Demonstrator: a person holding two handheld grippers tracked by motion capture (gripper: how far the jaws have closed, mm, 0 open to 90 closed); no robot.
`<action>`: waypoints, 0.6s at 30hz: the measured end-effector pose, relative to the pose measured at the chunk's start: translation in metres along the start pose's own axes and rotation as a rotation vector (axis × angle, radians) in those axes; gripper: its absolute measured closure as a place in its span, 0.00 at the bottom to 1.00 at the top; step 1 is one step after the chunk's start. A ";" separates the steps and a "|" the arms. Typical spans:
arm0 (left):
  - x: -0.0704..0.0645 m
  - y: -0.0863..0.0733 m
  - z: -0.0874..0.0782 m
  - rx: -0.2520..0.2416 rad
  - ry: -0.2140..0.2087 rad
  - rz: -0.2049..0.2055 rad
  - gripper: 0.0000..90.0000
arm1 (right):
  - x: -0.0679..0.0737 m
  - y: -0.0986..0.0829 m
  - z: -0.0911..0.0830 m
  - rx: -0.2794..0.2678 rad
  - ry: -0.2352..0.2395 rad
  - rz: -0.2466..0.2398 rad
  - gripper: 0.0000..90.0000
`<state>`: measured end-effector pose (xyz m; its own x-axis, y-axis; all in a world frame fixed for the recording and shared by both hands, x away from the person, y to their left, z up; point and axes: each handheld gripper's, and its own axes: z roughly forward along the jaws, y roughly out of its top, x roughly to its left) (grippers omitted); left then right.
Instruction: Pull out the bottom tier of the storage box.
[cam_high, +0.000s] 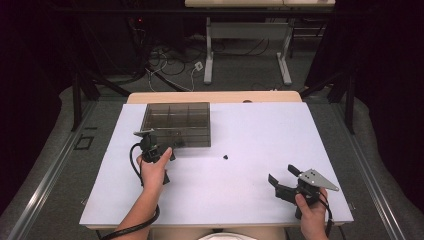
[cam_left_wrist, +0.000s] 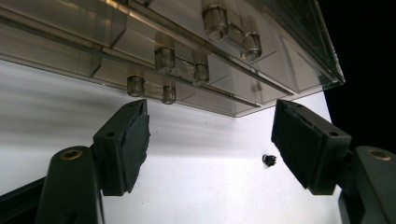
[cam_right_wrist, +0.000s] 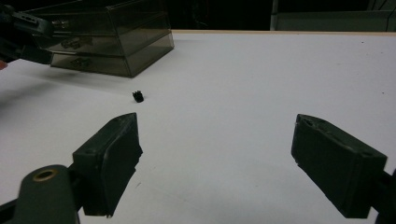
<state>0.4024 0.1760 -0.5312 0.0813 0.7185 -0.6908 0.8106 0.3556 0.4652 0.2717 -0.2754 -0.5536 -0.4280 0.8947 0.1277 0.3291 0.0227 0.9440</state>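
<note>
My left gripper (cam_left_wrist: 210, 144), jaws wide and empty, faces the smoky translucent plastic drawer box (cam_left_wrist: 187, 51). My right gripper (cam_right_wrist: 215, 163) gapes empty too. A tiny black part (cam_right_wrist: 137, 96) lies on the matte white table (cam_right_wrist: 261, 84).

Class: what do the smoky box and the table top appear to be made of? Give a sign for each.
Box: likely hard tinted plastic, glossy; you see its dividers and hinges through the walls. Table top: white, matt sheet over a pale wooden-looking board showing at the far edge; material uncertain.

Lab or test room: black curtains (cam_high: 30, 75) at both frame sides, tangled cables (cam_high: 165, 62) on grey floor at top, white-topped work table (cam_high: 260, 135) centre.
</note>
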 end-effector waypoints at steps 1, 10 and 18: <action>0.000 0.000 0.001 0.003 -0.005 -0.013 0.32 | 0.000 0.000 0.000 0.001 0.000 -0.003 0.17; -0.002 -0.001 0.011 0.015 0.012 -0.022 0.32 | 0.000 0.000 0.000 0.002 0.003 0.002 0.17; -0.001 -0.002 0.019 0.016 0.013 -0.034 0.31 | -0.001 0.000 0.000 -0.003 0.006 -0.005 0.17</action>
<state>0.4111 0.1633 -0.5418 0.0461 0.7141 -0.6985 0.8218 0.3704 0.4329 0.2720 -0.2758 -0.5536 -0.4348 0.8918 0.1246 0.3247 0.0262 0.9454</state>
